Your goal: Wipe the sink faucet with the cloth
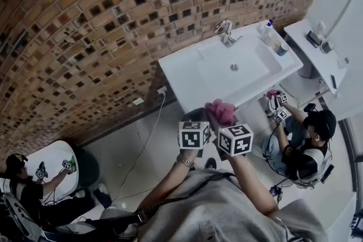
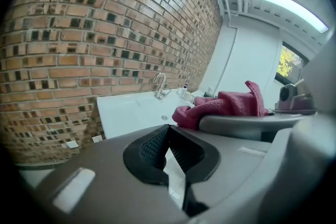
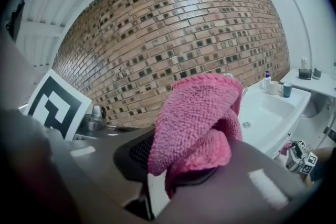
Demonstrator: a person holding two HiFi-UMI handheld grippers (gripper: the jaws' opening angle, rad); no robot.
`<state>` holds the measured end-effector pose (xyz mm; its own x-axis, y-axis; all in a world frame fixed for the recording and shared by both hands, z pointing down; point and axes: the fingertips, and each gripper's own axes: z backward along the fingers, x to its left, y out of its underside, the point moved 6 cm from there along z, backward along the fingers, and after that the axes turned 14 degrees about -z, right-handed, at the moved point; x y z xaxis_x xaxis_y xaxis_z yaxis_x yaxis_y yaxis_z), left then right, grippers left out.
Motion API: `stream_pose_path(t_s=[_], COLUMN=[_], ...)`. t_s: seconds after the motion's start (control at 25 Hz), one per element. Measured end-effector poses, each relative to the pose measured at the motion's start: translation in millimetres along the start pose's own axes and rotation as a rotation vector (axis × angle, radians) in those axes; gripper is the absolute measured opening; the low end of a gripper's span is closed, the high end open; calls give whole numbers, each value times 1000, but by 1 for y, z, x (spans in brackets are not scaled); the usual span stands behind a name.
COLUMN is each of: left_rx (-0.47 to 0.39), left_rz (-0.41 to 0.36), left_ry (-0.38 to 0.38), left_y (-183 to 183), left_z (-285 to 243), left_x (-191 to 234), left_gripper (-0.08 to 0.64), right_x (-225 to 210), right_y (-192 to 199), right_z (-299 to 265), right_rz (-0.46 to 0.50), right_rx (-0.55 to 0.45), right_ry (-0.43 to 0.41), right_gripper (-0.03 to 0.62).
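Brick wall behind the faucet; right hand-held gripper clamps the cloth, left hand-held gripper closed, empty.

I'm seeing the basin lying open before the faucet; a bottle and cup are crowding its right, with the brick wall standing just behind.

Crumpled pink cloth, faucet well apart
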<state>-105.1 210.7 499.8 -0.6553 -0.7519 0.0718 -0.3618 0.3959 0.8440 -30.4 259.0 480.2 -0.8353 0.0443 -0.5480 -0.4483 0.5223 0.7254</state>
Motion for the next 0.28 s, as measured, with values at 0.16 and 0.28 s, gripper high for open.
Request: stream_pose_path(t_s=[0.16, 0.28], left_rx=[0, 0], left_rz=[-24, -14], left_ry=[22, 35], left_y=[-1, 3], left_z=[3, 7], left_x=[-20, -34], left_gripper=[5, 5], right_x=[-10, -13], right_y=[4, 7], right_z=[18, 31], right_rz=[-21, -20], right_rx=[-14, -12], right_ry=[4, -4], right_gripper=[51, 52])
